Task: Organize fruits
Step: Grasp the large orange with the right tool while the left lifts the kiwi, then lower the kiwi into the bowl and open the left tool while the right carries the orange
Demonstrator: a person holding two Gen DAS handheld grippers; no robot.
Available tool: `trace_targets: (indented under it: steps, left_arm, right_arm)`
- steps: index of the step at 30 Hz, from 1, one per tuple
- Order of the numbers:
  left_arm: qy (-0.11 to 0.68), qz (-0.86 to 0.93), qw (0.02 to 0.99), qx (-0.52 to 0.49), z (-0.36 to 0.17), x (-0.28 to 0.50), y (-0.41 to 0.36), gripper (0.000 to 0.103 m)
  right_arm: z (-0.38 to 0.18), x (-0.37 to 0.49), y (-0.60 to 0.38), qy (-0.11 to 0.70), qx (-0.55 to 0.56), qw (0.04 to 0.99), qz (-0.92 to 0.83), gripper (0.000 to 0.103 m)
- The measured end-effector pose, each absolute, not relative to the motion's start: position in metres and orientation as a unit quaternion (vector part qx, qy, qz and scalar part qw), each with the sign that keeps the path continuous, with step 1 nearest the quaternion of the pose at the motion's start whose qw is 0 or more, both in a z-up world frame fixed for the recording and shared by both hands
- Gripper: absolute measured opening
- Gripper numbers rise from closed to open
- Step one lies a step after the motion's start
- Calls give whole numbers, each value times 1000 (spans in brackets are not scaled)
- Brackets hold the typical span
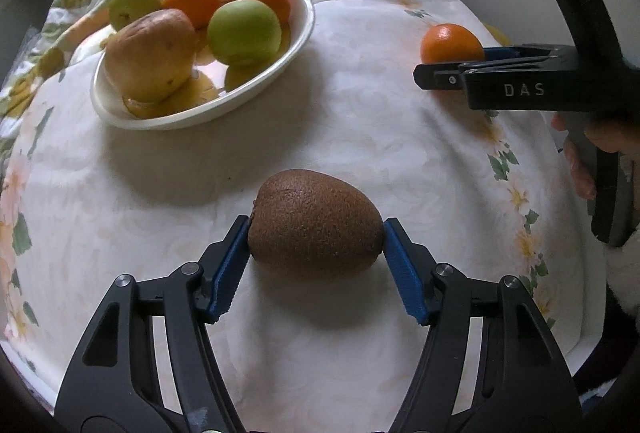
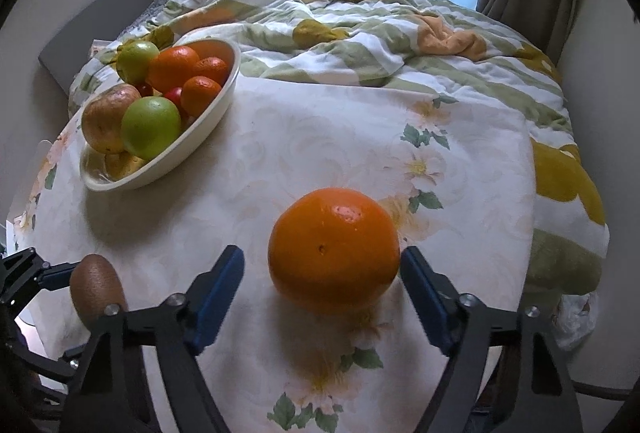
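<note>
Several fruits fill the bowl (image 2: 224, 101); left gripper (image 1: 316, 253) clamps kiwi (image 1: 316, 221), right gripper (image 2: 322, 297) gapes around orange (image 2: 334, 253).

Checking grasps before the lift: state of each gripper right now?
Left gripper: closed on the kiwi.
Right gripper: open around the orange, left pad clear.

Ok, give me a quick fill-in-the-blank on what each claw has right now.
1. The left claw is shut on the ___.
2. The right claw, open, straddles an ___.
3. The bowl shows ___ green fruits.
Missing: kiwi; orange; two.
</note>
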State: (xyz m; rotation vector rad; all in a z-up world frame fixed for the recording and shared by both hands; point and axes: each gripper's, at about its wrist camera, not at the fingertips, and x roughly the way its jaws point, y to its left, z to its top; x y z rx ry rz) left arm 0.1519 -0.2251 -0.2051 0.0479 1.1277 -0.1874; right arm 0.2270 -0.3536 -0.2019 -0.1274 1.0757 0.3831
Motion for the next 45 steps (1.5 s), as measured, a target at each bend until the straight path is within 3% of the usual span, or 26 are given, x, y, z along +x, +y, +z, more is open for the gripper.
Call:
trace_targets:
  steps: [3, 16, 28, 36, 45]
  left_arm:
    - [535, -83, 841, 15, -205, 151, -220, 73]
    - [517, -63, 853, -18, -181, 147, -197, 73]
    - [461, -43, 886, -28, -112, 152, -171, 73]
    - [430, -57, 901, -32, -76, 180, -147, 73]
    - [432, -119, 894, -16, -69, 239, -131, 73]
  right_arm:
    - [-202, 229, -351, 504, -77, 844, 166, 56]
    - [-181, 225, -340, 493, -62, 850, 178, 56]
    - [-128, 206, -316, 470, -50, 855, 212, 56]
    - [-97, 205, -303, 456, -27, 866, 205, 56]
    - [-73, 224, -294, 443, 14, 883, 154, 56]
